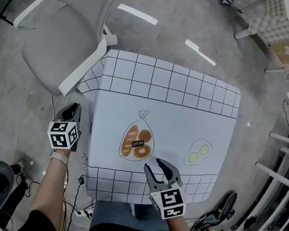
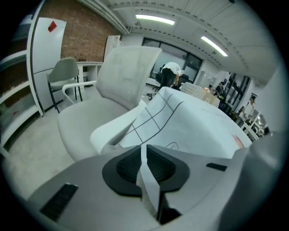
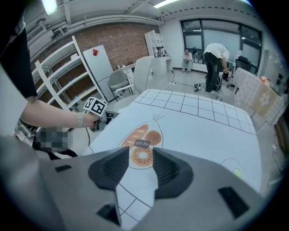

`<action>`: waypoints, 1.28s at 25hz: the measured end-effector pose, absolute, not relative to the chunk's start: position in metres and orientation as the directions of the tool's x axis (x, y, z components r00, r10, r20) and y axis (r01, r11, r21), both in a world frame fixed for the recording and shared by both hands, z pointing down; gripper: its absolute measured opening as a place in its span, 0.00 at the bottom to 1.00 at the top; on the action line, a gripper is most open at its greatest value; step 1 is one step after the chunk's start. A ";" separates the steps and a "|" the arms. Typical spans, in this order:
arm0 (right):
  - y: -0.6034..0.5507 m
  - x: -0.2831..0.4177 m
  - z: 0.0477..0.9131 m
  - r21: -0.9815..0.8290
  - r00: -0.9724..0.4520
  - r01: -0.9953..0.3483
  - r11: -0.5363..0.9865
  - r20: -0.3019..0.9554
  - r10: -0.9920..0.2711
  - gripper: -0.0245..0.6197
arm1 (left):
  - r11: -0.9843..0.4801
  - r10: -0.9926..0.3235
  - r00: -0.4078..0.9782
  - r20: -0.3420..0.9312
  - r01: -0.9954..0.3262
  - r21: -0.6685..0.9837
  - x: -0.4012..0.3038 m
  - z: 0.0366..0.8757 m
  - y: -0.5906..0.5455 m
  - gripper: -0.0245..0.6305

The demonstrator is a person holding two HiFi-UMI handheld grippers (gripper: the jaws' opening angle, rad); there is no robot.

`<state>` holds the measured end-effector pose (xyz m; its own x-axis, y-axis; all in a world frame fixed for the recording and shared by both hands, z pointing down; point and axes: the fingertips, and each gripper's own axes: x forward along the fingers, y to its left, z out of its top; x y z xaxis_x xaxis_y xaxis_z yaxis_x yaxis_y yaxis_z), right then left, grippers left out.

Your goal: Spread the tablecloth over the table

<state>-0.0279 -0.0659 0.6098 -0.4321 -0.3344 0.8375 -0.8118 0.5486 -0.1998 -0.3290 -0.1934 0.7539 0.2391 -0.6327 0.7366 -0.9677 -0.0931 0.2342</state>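
Concrete floor, workshop room.

- White tablecloth with a black grid border [image 1: 166, 116] lies flat over a square table and hides the top entirely. Grid bands run along the far and near edges, with a plain white field between them.
- Two prints on the plain field: a bag of brown bread and a doughnut [image 1: 138, 141] near the middle, and a pale outline with two green dots [image 1: 197, 153] to its right.
- The cloth's far-left corner droops in a loose fold [image 1: 88, 81], touching the armrest of a white swivel office chair [image 1: 65, 32] just beside the table.
- Left gripper [image 1: 72, 109] is held off the table's left side, clear of the cloth's hanging edge in the head view. In its own view [image 2: 142, 155] the jaws are nearly together, only a thin slit apart. A white strip shows in the slit, possibly cloth lying beyond. I cannot tell whether it touches the pads.
- Right gripper [image 1: 156, 167] hangs over the near grid band, tilted down toward the bread print. Its jaws stand well apart [image 3: 140, 155]. Cloth shows below and between them, nothing pinched.
- Far right corner: another table under a beige checked cloth [image 1: 286, 32].
- Right edge: white metal shelving [image 1: 288, 182].
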 end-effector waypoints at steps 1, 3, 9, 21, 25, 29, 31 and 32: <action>-0.067 -0.025 0.607 -0.196 -0.432 -0.816 0.544 0.832 -0.348 0.28 | -0.111 -0.649 0.242 0.721 -0.968 0.224 -0.326 0.737 -0.189 0.09; -0.068 -0.019 0.602 -0.196 -0.434 -0.824 0.531 0.821 -0.370 0.28 | -0.164 -0.673 0.282 0.684 -0.958 0.234 -0.310 0.703 -0.181 0.07; -0.066 0.007 0.581 -0.189 -0.448 -0.837 0.513 0.775 -0.445 0.20 | -0.321 -0.657 0.453 0.603 -0.891 0.320 -0.220 0.622 -0.145 0.06; -0.028 0.095 0.526 -0.241 -0.525 -0.826 0.509 0.658 -0.540 0.05 | -0.348 -0.684 0.512 0.519 -0.855 0.385 -0.064 0.503 -0.052 0.06; -0.020 0.123 0.500 -0.238 -0.554 -0.810 0.536 0.610 -0.566 0.05 | -0.345 -0.720 0.500 0.482 -0.860 0.376 -0.024 0.469 -0.027 0.06; -0.008 0.139 0.471 -0.234 -0.597 -0.781 0.580 0.554 -0.580 0.05 | -0.338 -0.755 0.477 0.449 -0.871 0.357 0.008 0.436 -0.010 0.06; -0.002 0.145 0.460 -0.241 -0.617 -0.768 0.594 0.529 -0.583 0.05 | -0.334 -0.765 0.484 0.424 -0.862 0.381 0.022 0.417 -0.002 0.06; 0.000 0.147 0.454 -0.244 -0.625 -0.763 0.599 0.517 -0.585 0.05 | -0.337 -0.771 0.488 0.410 -0.858 0.388 0.029 0.407 0.001 0.06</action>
